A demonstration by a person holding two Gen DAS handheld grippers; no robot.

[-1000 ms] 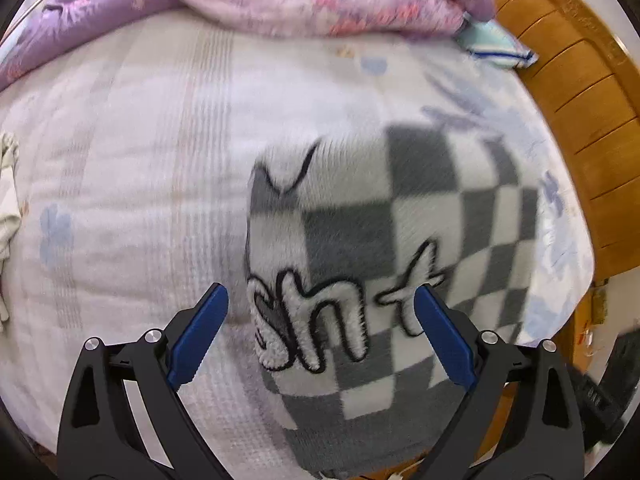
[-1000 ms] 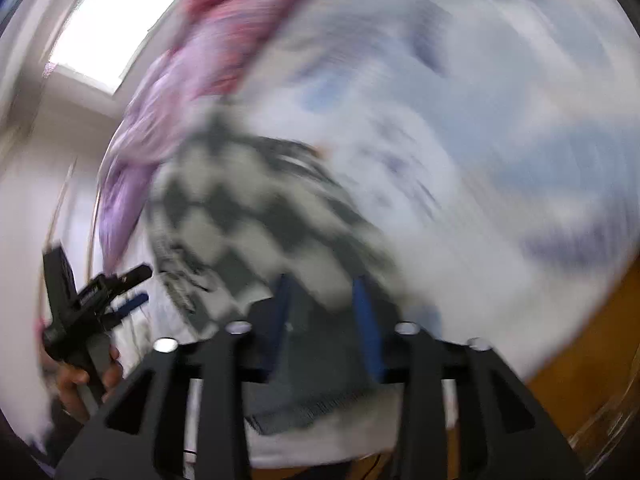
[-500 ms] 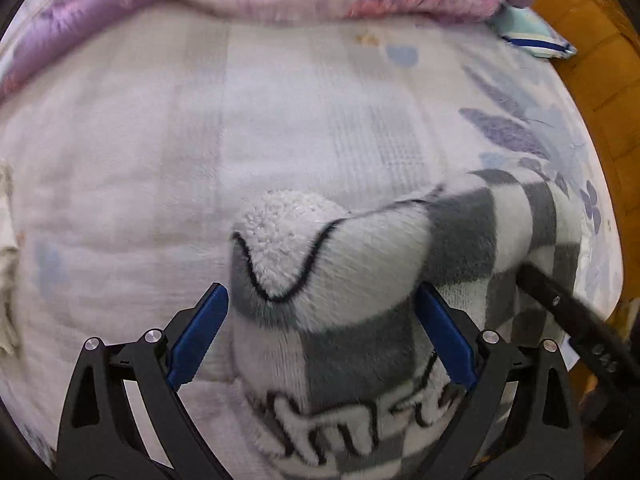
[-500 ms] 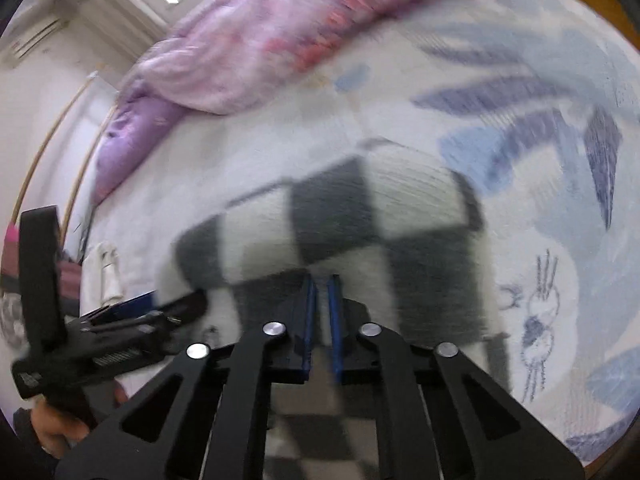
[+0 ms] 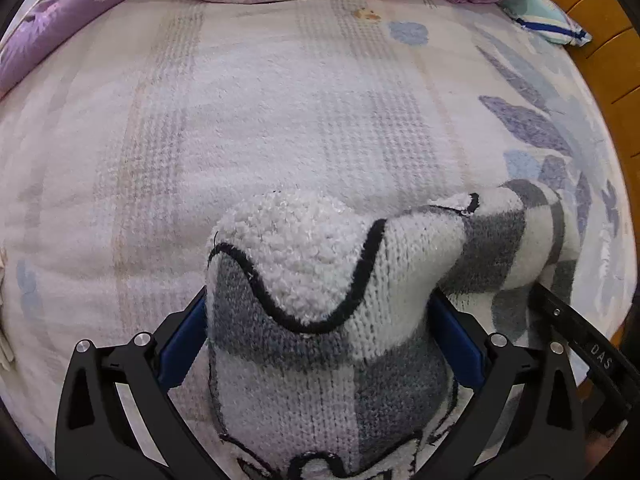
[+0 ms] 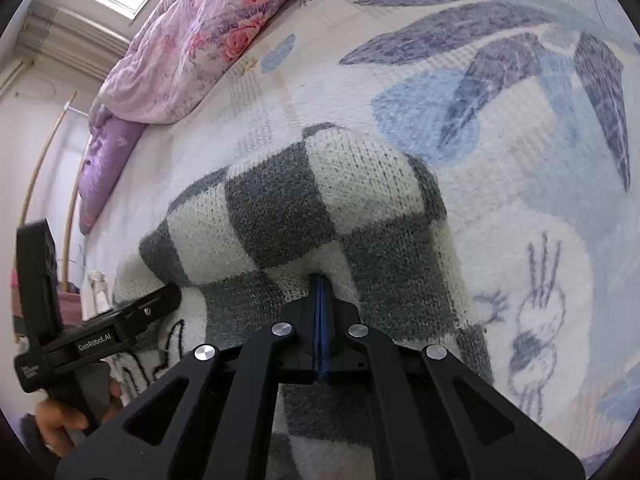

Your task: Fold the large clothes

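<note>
Bed (image 5: 280, 112): we log quilt (image 6: 192, 48) at far end. Sweater (image 5: 320, 320), checkered, bunched on bed. Left hand-held gripper (image 5: 320, 328): fingers apart, sweater bulging between. Right hand-held gripper (image 6: 321, 296): together, pinching sweater fold.

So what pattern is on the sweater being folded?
Grey and white checks on the sweater, with black-outlined fluffy white patches; the checks show best in the right wrist view.

"GenRobot.AI" stands in white on the black body of the left gripper (image 6: 120, 328). The letters "DAS" show on the right gripper (image 5: 600, 356), along its black arm.
</note>
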